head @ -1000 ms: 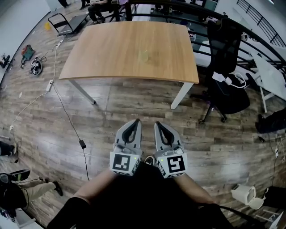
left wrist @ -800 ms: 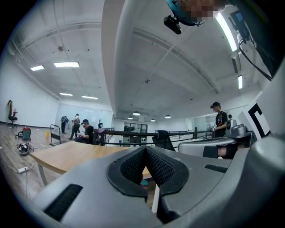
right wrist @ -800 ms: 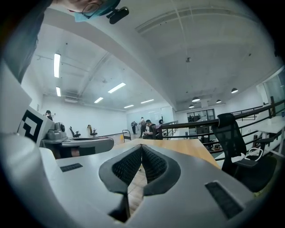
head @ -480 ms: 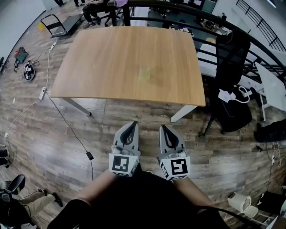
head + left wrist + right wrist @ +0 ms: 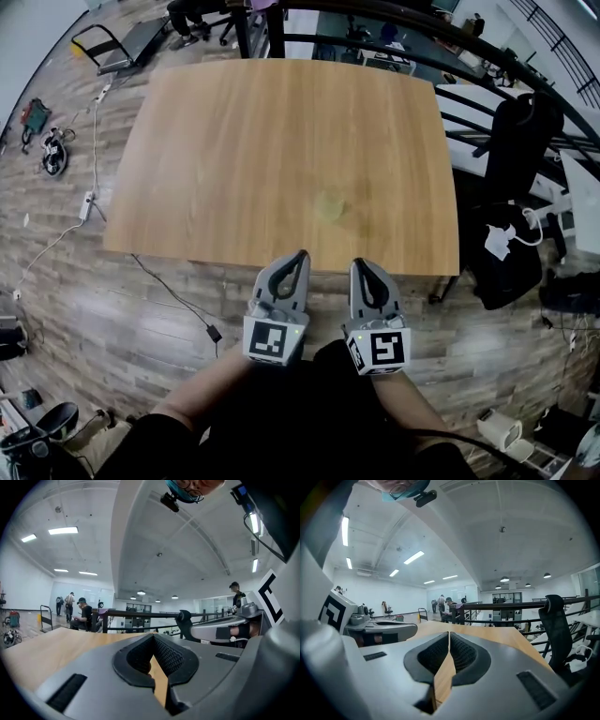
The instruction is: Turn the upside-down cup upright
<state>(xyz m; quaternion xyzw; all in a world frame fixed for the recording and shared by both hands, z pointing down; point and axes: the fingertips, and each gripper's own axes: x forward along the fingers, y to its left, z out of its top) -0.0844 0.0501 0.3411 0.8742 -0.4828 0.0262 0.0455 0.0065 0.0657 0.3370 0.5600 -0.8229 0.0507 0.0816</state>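
A small, pale yellow-green translucent cup [image 5: 330, 204] stands on the wooden table [image 5: 234, 141], a little right of the middle and toward the near edge. Whether it is upside down is too small to tell. My left gripper [image 5: 300, 255] and right gripper [image 5: 360, 264] are side by side at the table's near edge, short of the cup, both shut with nothing in them. In the left gripper view the left gripper [image 5: 152, 637] has its jaws closed over the tabletop [image 5: 42, 648]. The right gripper [image 5: 449, 633] looks the same in the right gripper view.
A black office chair [image 5: 516, 141] stands to the right of the table, and a dark railing [image 5: 375, 23] runs behind it. Cables [image 5: 89, 202] trail over the wood floor at left. A white bin [image 5: 497, 431] sits at lower right. People are far off at the back.
The table has come much closer and now fills the view. Both grippers, still shut and side by side, have moved forward from over the floor to the table's near edge.
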